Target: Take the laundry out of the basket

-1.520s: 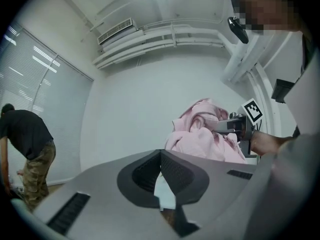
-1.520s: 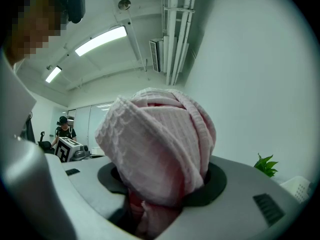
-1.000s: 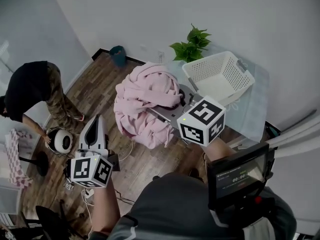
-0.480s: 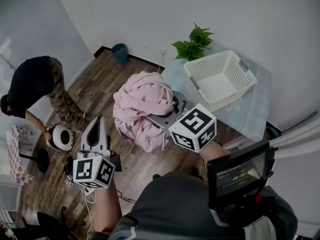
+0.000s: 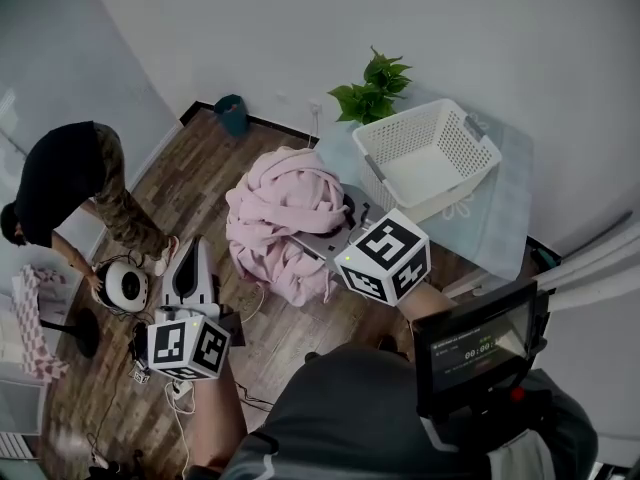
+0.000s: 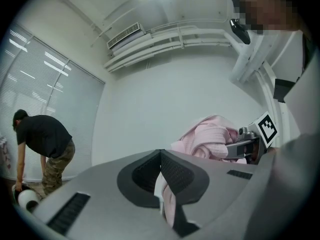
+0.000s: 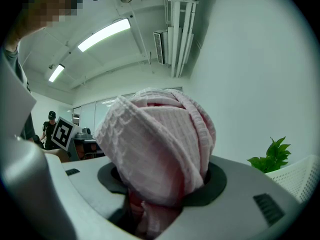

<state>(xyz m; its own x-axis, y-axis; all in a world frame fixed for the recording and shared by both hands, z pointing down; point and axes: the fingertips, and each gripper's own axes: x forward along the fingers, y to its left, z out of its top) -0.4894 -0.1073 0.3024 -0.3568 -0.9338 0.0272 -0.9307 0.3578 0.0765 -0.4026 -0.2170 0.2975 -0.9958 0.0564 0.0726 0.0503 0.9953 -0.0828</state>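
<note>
Head view: the right gripper point(image 5: 328, 233) is clamped on the pink waffle-textured cloth bundle point(image 5: 285, 208), which bulges at its eleven o'clock, held in the air, tail drooping towards six; the white perforated plastic basket point(image 5: 460, 182), apparently empty, stands well apart at two o'clock on a pale cloth-covered table point(image 5: 500, 230); the left gripper point(image 5: 193, 248), at the bundle's eight o'clock, is pinched tip to tip; a pale pink sliver shows in its slot, caught or merely beyond, I cannot tell; soft, ribbed cloth, likely to sag.

Left tool point(image 5: 195, 244) white; shirt point(image 5: 345, 408) seemingly grey.
</note>
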